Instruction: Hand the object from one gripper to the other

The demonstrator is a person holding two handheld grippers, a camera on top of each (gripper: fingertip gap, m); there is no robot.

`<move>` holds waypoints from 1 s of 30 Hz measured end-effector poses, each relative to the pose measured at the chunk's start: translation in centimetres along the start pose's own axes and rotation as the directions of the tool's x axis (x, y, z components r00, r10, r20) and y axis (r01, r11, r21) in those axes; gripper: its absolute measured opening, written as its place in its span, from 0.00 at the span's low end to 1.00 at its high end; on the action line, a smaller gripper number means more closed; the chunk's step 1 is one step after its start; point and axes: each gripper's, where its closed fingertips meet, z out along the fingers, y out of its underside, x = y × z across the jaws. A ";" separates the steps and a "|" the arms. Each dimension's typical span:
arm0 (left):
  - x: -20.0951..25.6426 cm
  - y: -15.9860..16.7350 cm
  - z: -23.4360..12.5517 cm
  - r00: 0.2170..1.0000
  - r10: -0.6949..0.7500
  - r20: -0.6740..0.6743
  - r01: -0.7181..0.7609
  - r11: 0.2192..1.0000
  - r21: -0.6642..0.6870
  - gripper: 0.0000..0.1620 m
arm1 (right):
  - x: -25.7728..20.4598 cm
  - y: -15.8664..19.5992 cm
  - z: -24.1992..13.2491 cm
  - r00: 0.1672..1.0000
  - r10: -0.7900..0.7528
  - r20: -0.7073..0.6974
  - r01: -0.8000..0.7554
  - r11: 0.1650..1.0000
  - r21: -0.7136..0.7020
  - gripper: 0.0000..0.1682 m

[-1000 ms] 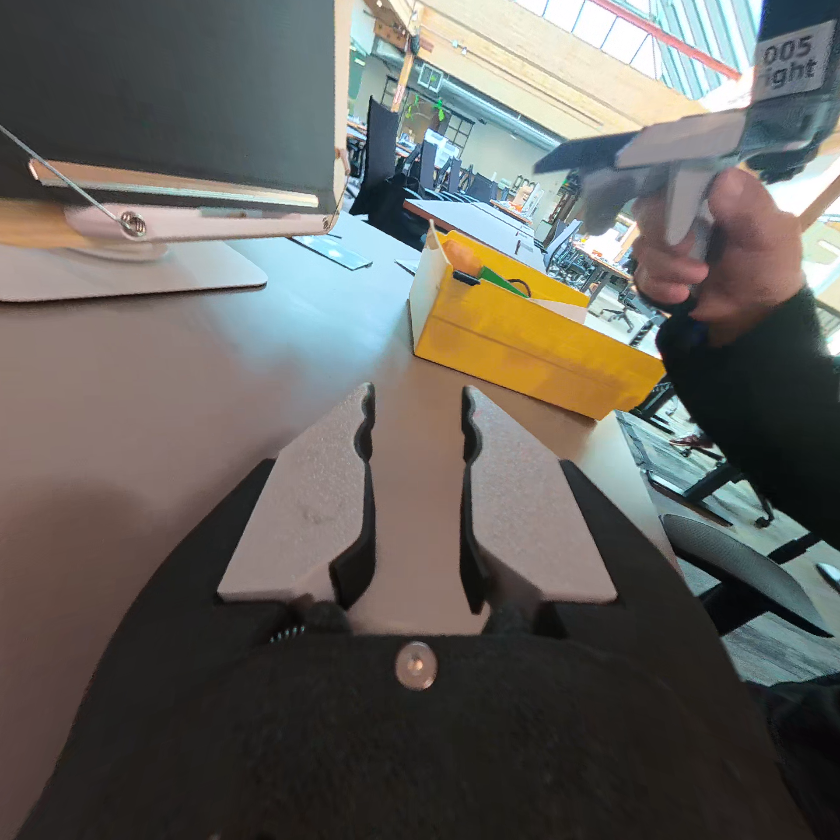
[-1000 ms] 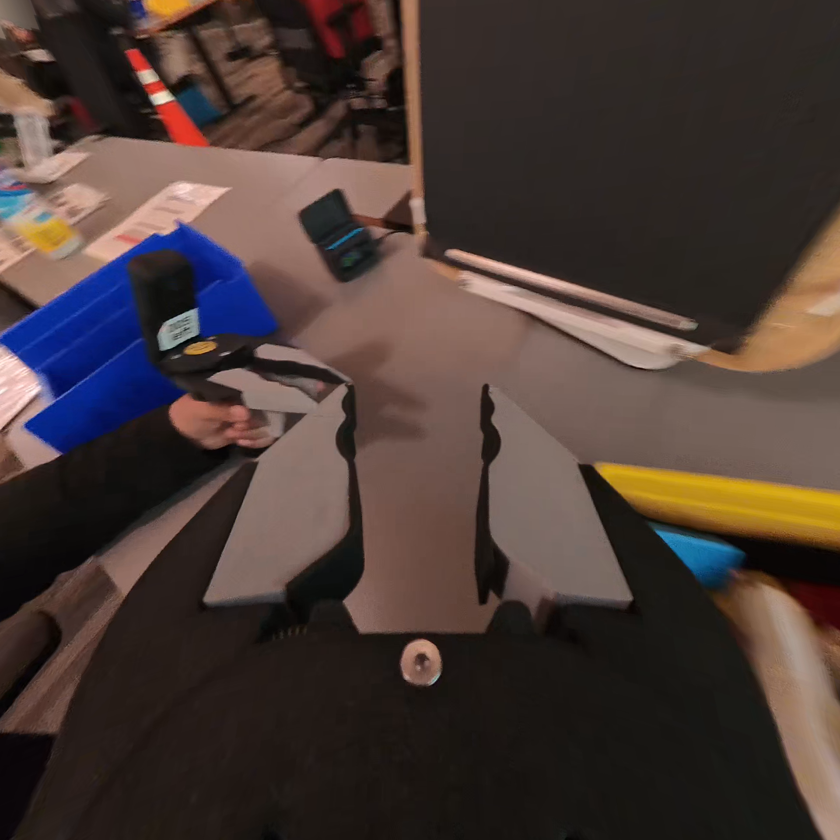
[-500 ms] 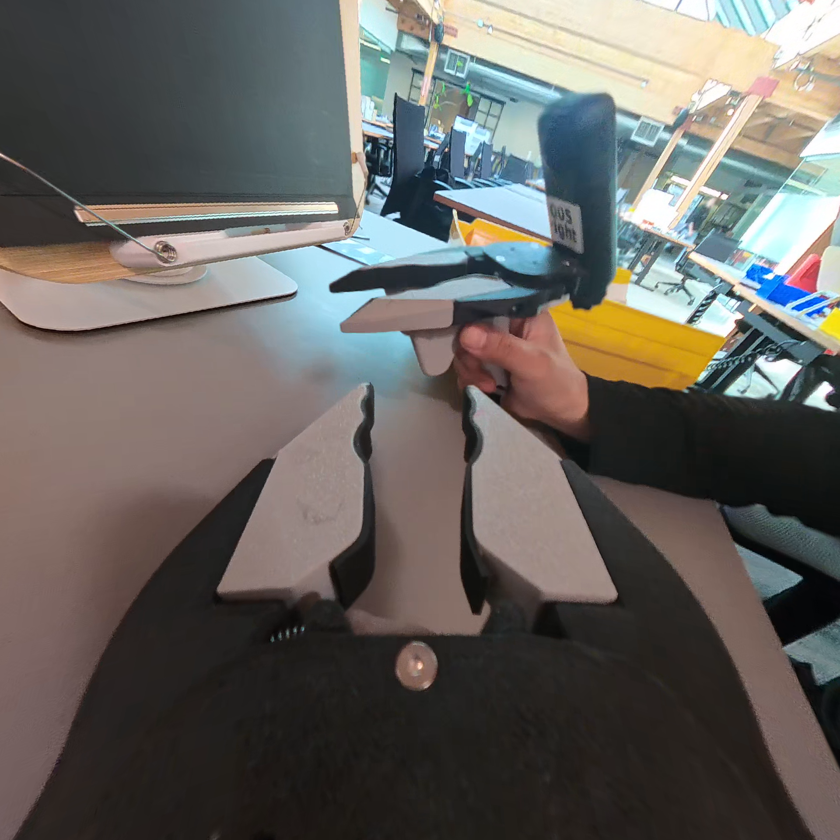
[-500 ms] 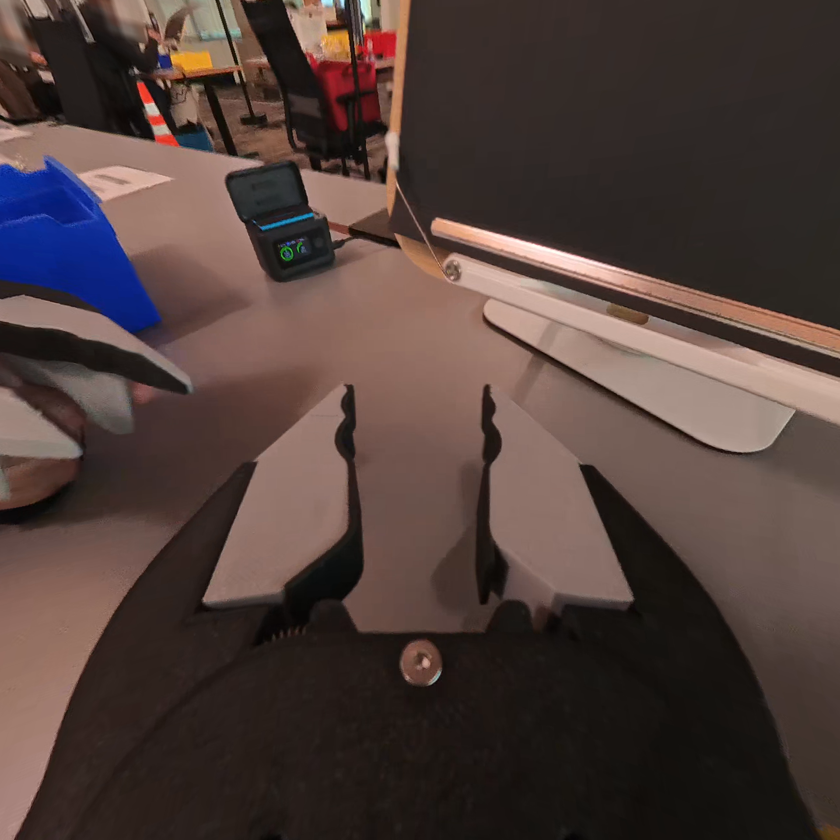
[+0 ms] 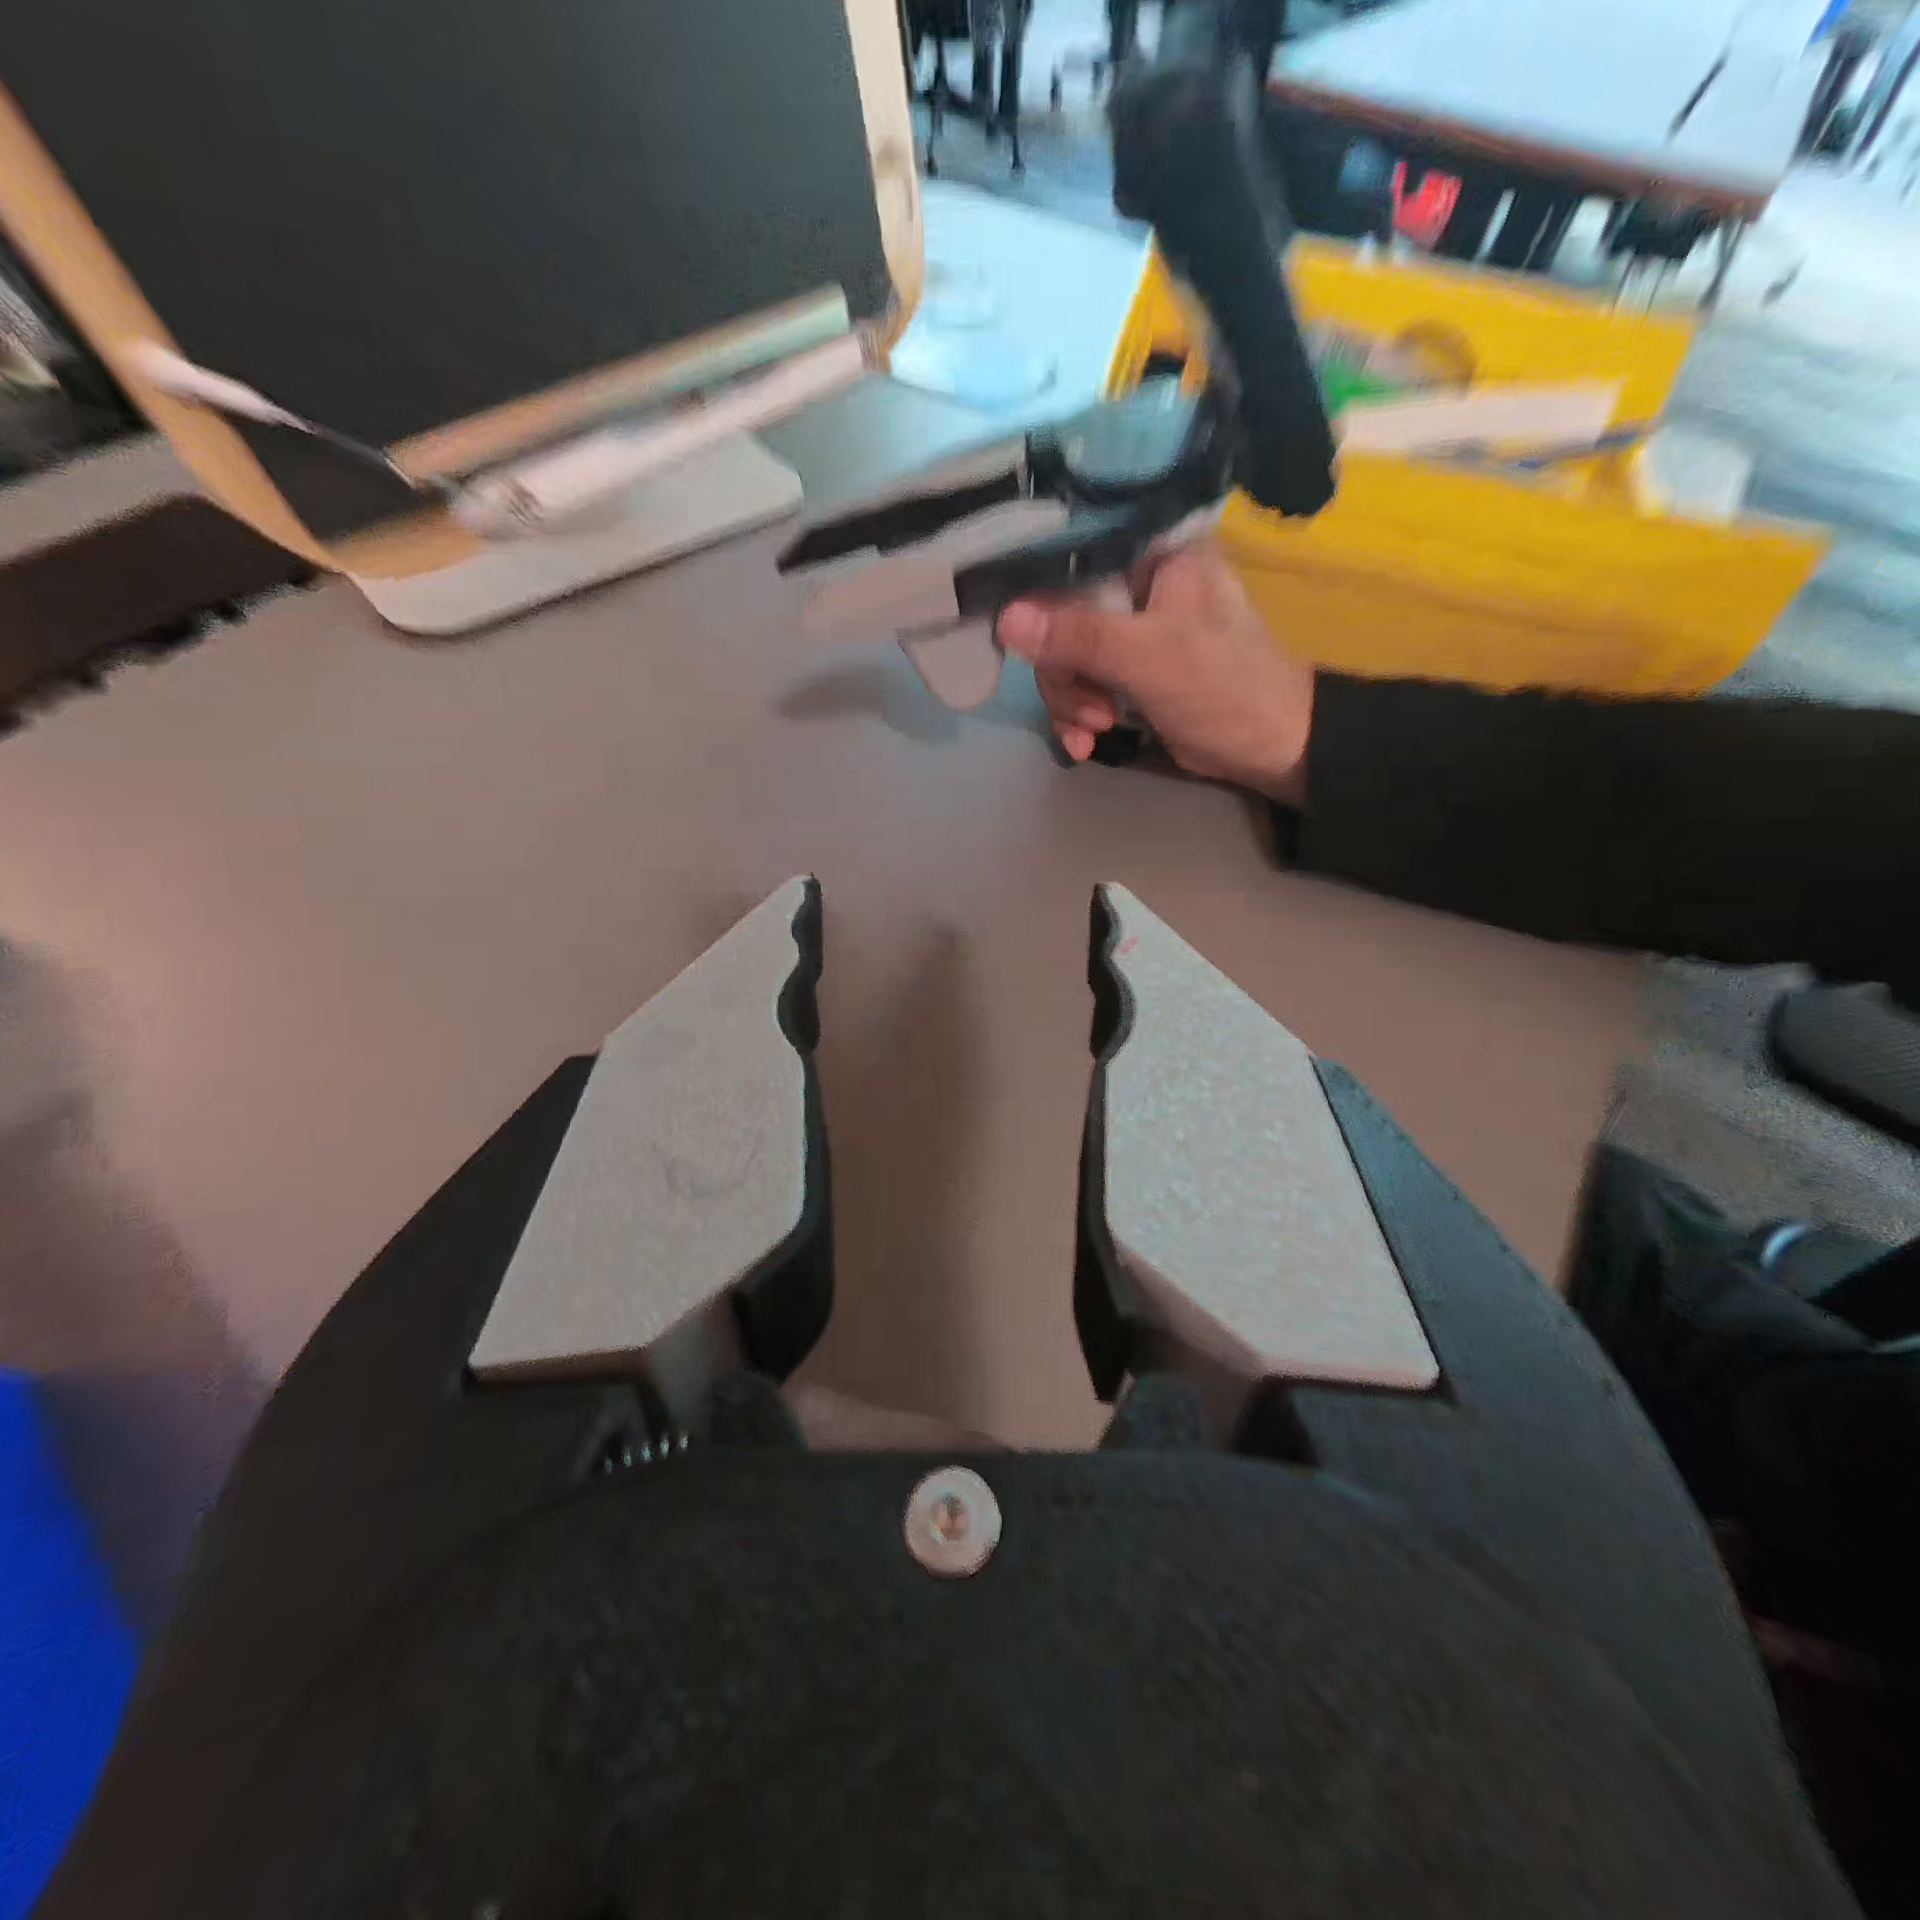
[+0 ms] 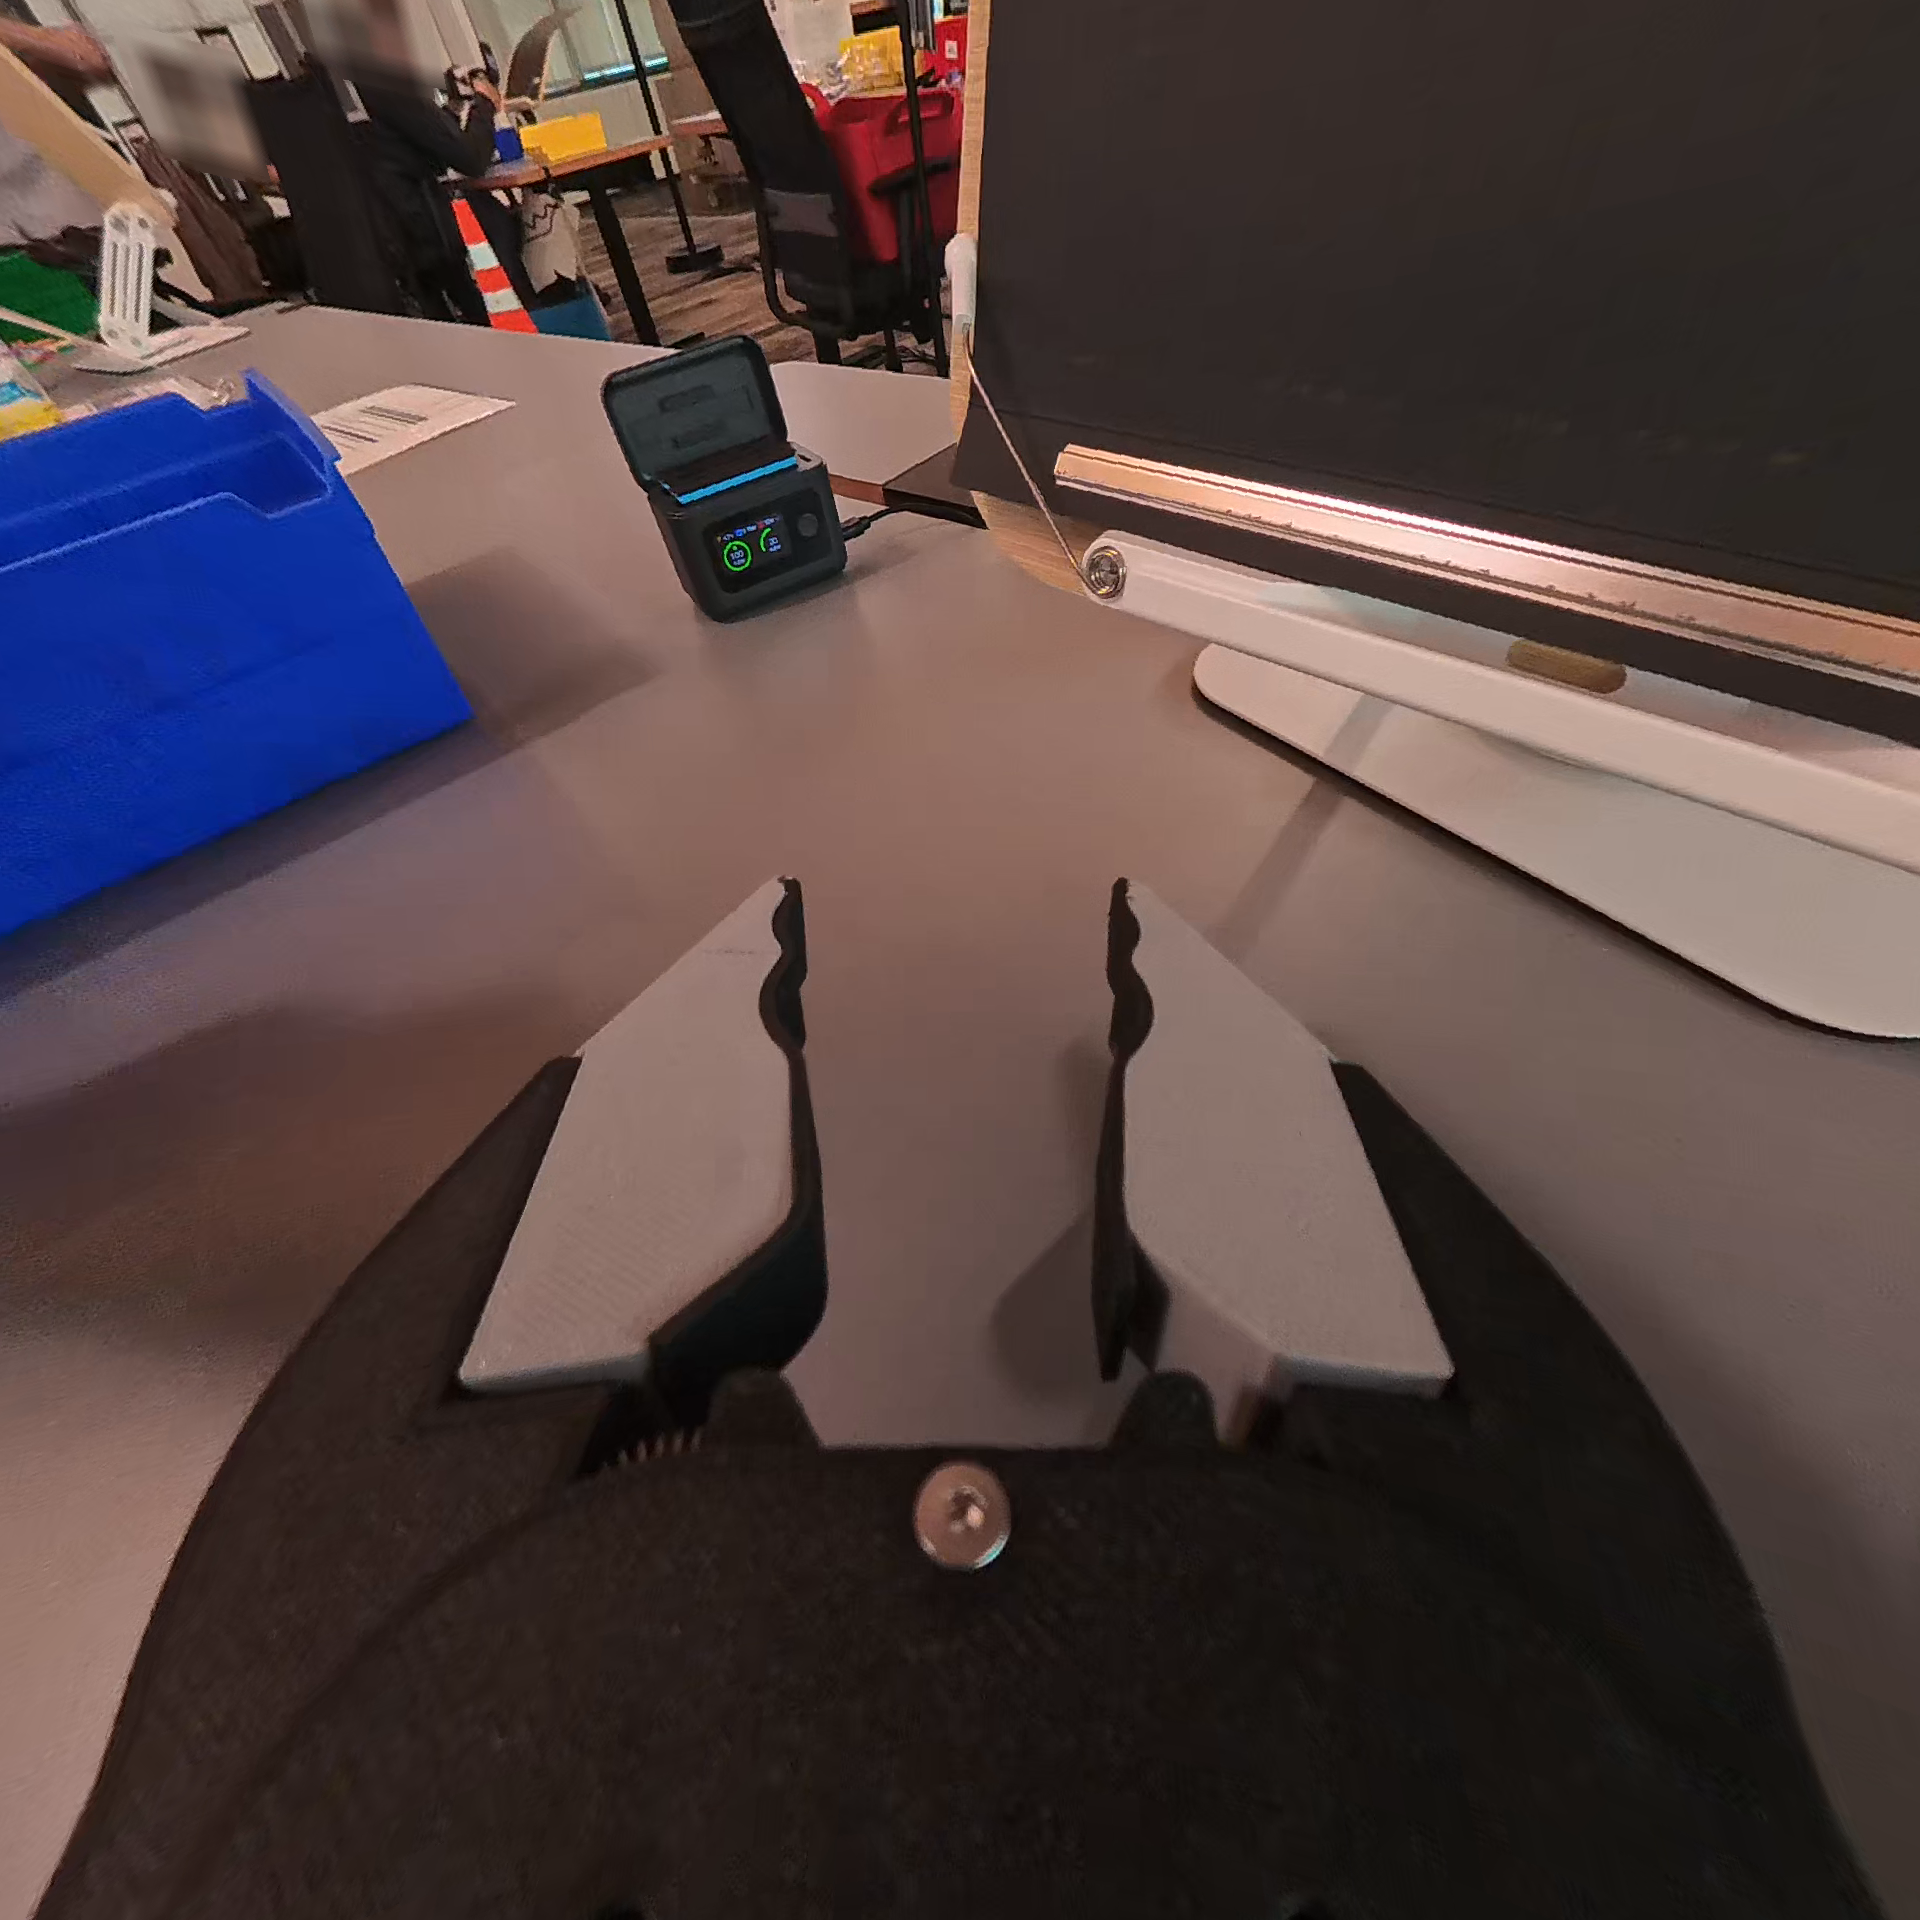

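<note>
We're pre-pickup: left gripper and right gripper both gape wide, holding nothing. Next we probably need something from the yellow bin.

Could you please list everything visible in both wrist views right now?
table: one, grey-brown, under everything.
board: one, black with a wooden edge, upright on a white base, back of the table.
blue bin: one, left side of the right wrist view.
yellow bin: one, behind the right gripper in the left wrist view; contents blurred.
charger case: one, black, lid open, lit screen, between blue bin and board.
paper sheet: one, white, behind the blue bin.
traffic cone: one, orange and white, on the floor beyond.
left gripper: one, grey fingers, open, empty.
right gripper: one, open, empty.
hand: one, black sleeve, holding the right gripper.
</note>
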 end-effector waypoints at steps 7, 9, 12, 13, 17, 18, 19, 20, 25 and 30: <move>-11.6 -0.5 -17.4 0.885 -0.055 0.462 0.053 0.998 0.017 0.29 | 0.2 -0.1 -0.5 0.998 0.055 0.010 -0.055 0.998 0.018 0.33; -13.8 4.2 -19.9 0.853 -0.116 0.509 0.168 0.984 -0.059 0.33 | 0.3 -0.2 -0.6 0.998 0.062 0.007 -0.062 0.998 0.030 0.32; -14.5 10.1 -21.5 0.843 -0.110 0.526 0.229 0.959 -0.166 0.27 | 0.2 -0.2 -0.7 0.998 0.056 0.007 -0.056 0.998 0.031 0.32; -13.9 11.8 -21.1 0.855 -0.099 0.509 0.242 0.944 -0.224 0.31 | 0.2 -0.2 -0.7 0.999 0.050 0.006 -0.051 0.998 0.029 0.32; -9.8 14.7 -17.2 0.932 -0.042 0.360 0.169 0.929 -0.330 0.11 | 0.1 -0.1 -0.7 1.000 0.025 -0.012 -0.024 0.999 0.027 0.32; -9.4 14.3 -16.1 0.934 -0.030 0.355 0.148 0.938 -0.313 0.00 | 0.1 -0.2 -0.8 1.000 0.017 -0.016 -0.017 0.999 0.030 0.32; -9.4 13.7 -15.1 0.934 -0.020 0.356 0.131 0.948 -0.290 0.00 | 0.0 -0.2 -0.8 1.000 0.009 -0.021 -0.009 0.999 0.031 0.32; -9.1 13.4 -14.3 0.946 -0.011 0.323 0.112 0.949 -0.296 0.00 | 0.0 -0.2 -0.9 1.000 0.001 -0.024 -0.001 0.999 0.033 0.32; -15.6 8.8 -15.3 0.891 0.157 0.426 -0.014 0.947 -0.320 0.27 | 0.0 0.0 -1.2 0.998 -0.014 -0.058 0.016 1.000 0.027 0.31; -21.7 9.9 -13.9 0.874 0.385 0.296 -0.131 0.773 -0.620 0.29 | 0.1 0.1 -1.3 0.998 -0.007 -0.058 0.008 1.000 0.022 0.31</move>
